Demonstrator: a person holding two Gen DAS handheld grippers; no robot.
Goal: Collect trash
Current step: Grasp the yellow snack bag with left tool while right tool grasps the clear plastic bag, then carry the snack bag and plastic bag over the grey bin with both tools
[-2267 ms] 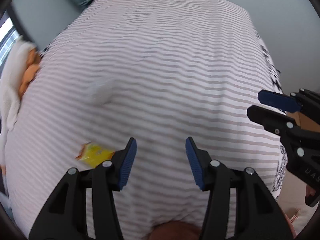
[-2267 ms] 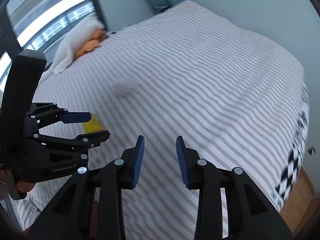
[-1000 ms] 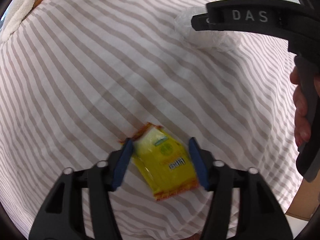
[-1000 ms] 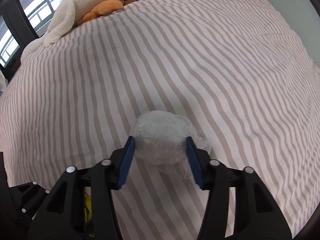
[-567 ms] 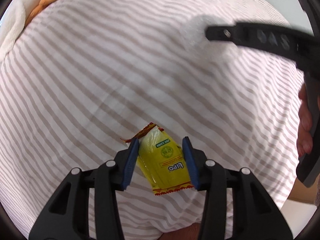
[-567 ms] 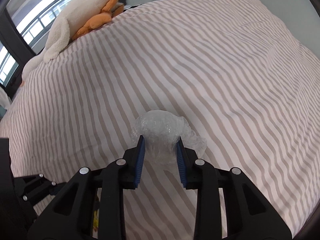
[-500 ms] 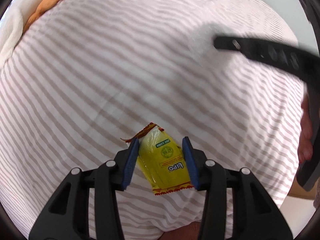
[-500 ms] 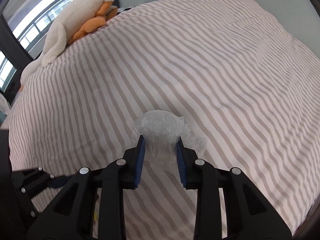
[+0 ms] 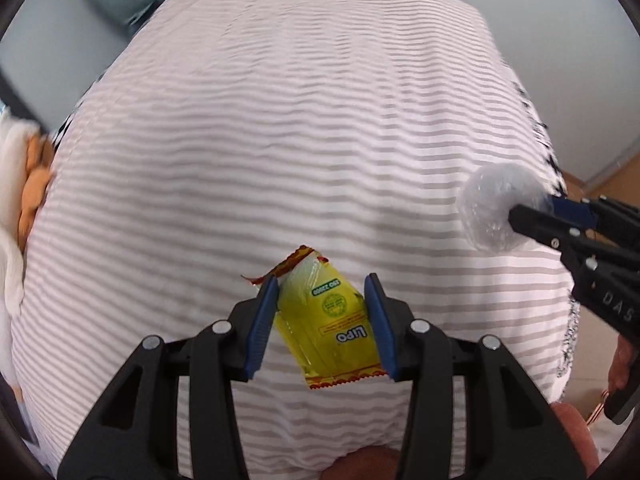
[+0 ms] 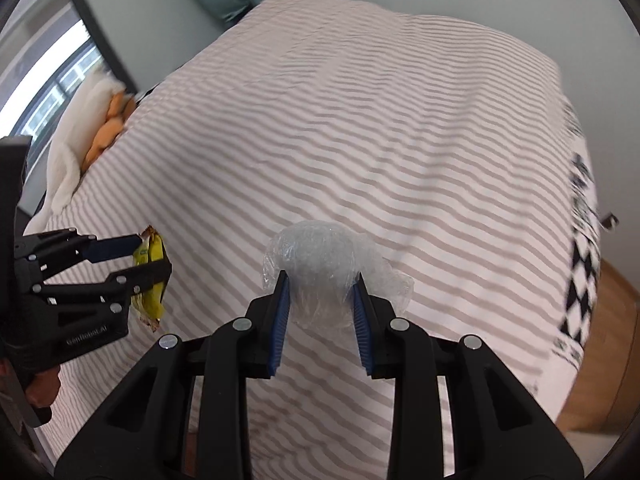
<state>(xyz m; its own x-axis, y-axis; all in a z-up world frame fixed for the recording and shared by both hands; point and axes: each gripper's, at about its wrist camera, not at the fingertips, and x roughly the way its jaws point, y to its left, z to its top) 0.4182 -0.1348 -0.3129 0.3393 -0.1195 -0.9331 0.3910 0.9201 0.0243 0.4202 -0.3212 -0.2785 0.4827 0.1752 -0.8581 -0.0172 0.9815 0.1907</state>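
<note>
Right now both grippers are hanging above the striped bed (image 9: pixel 312 128), each carrying one piece of trash. The left gripper (image 9: pixel 322 322) is clenching a yellow snack wrapper (image 9: pixel 328 320) between its blue pads, the packet tilting with its torn red end poking past the fingertips; in the right wrist view it is dangling clear of the bedding. The right gripper (image 10: pixel 320 312) is grasping a crumpled ball of clear plastic film (image 10: pixel 320 264), which is bulging out above and beside the pads. No bin is showing in either view, so both pieces are probably facing a carry somewhere out of sight. The wrapper is slick and is being pinched only by its edges, so a quick swing could be enough to slide it out. The film is springy and is being squeezed loosely, so it may creep forward and drop back onto the bed. A white and orange plush toy (image 10: pixel 92 120) is lying at the far edge, well apart from both.
</note>
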